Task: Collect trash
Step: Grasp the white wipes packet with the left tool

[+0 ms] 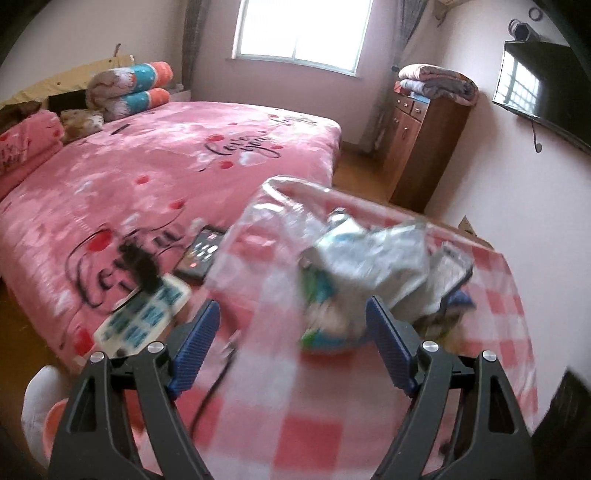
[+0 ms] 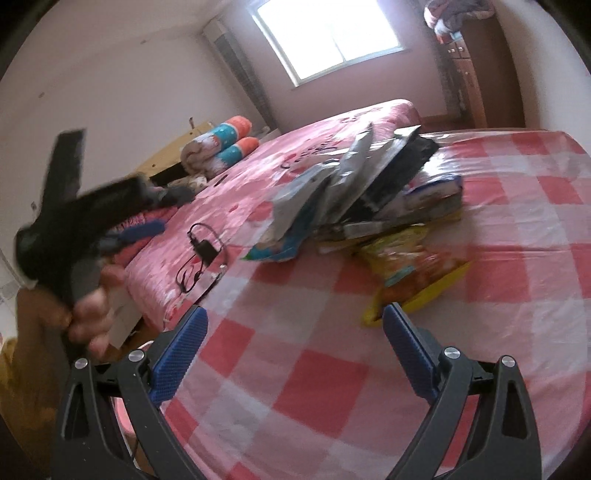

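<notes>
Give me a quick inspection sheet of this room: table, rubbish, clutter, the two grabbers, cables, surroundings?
Surface: table with a red-and-white checked cloth, next to a pink bed.
Job's things: a heap of empty wrappers and a yellow snack bag on the cloth.
Clutter: two remotes and a black charger on the bed.
Grippers: left gripper open, short of the wrappers; right gripper open, near the yellow bag; both hold nothing.
Cables: the charger's cord, looped on the bed.
Surroundings: window, wooden cabinet with folded blankets, wall television.
</notes>
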